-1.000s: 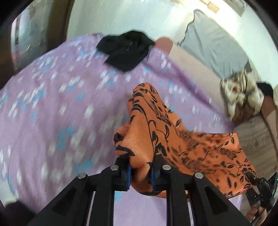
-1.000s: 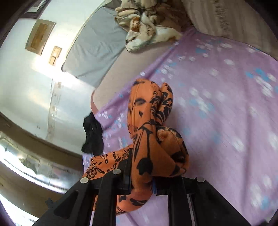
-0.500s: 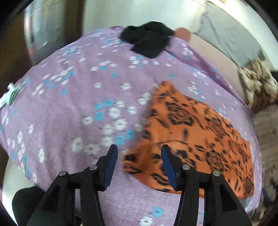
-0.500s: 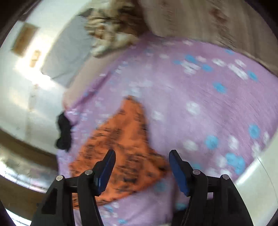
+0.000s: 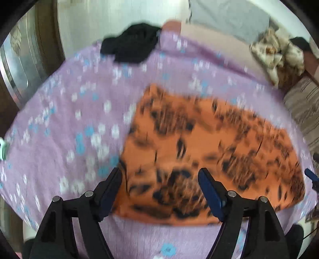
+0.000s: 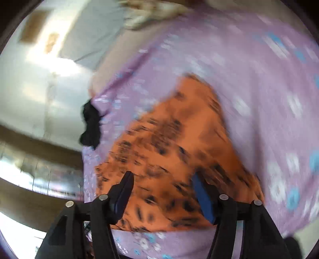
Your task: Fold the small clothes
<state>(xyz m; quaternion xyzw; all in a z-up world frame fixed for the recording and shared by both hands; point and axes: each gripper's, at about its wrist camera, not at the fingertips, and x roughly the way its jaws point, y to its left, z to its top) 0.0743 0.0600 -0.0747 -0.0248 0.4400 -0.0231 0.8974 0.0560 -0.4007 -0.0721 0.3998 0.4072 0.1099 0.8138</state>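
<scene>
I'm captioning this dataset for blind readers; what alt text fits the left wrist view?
An orange cloth with black floral print lies spread flat on a purple bedsheet with white and blue flowers. The left gripper hangs just above the cloth's near edge, its jaws opening and pressing on nothing. A crumpled black garment sits at the far edge; the picture is motion-blurred.

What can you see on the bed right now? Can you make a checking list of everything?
Surface: purple flowered sheet over the bed.
Job's things: orange patterned cloth lying spread flat; black garment bunched at the far edge.
Clutter: crumpled beige blanket at the far right.
Grippers: left gripper and right gripper both opening, over the orange cloth, pads not pressing it.
Cables: nothing seen.
Surroundings: pale wall, grey cloth against it.
</scene>
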